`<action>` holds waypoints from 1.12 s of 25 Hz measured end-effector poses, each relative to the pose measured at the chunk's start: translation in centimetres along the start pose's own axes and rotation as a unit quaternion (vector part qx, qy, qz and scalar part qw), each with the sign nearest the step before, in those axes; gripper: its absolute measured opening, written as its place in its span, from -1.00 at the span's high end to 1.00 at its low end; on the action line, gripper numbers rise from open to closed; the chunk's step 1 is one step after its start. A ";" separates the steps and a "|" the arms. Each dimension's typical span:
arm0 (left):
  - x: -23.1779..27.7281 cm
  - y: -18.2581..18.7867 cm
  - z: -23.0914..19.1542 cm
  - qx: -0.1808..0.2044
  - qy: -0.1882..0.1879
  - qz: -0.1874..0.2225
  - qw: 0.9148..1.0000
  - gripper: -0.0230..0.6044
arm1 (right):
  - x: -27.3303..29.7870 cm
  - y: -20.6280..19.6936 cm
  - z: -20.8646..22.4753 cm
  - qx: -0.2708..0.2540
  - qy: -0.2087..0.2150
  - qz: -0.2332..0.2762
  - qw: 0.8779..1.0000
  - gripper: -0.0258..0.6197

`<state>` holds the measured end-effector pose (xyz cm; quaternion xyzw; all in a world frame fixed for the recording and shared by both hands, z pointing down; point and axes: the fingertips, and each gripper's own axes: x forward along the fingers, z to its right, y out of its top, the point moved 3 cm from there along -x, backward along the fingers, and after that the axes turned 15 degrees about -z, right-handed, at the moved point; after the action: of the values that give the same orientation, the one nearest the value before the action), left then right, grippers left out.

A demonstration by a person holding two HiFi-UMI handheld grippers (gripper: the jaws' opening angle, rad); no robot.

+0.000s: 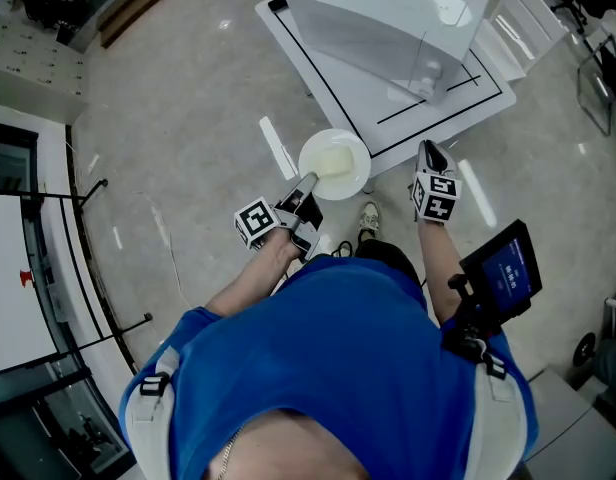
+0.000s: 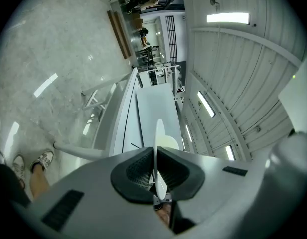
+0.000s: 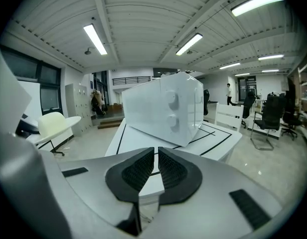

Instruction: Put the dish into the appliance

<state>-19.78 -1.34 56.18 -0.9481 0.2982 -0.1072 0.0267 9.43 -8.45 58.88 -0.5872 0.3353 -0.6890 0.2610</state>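
Leftmost, the left gripper (image 1: 306,186) is clamped on the rim of the dish (image 1: 335,163). In the left gripper view its dark pads (image 2: 138,172) press on either face of the white dish, which shows edge-on between them and runs out ahead of the jaws. From the head view the dish lies level, out in front of that gripper, over the floor (image 1: 178,118) and near the corner of the table (image 1: 388,118). To the right of the dish and apart from it, the right gripper (image 1: 429,151) has its jaws together with nothing between them. Ahead of this gripper the white appliance (image 3: 163,108) stands on the table, its two knobs (image 3: 172,99) turned towards the gripper.
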 end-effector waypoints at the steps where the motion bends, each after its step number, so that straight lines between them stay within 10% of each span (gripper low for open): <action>1: 0.3 0.6 0.0 0.002 0.003 -0.002 1.000 0.87 | 0.6 0.3 0.2 0.002 -0.002 0.001 1.000 0.92; 28: 8.2 8.4 0.5 0.005 0.018 -0.048 0.999 0.87 | 11.6 4.3 6.5 0.031 -0.067 -0.033 0.997 0.28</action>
<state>-17.82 -12.91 56.23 -0.9590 0.2524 -0.1268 0.0208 13.67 -20.93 63.44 -0.6344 0.2759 -0.6665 0.2778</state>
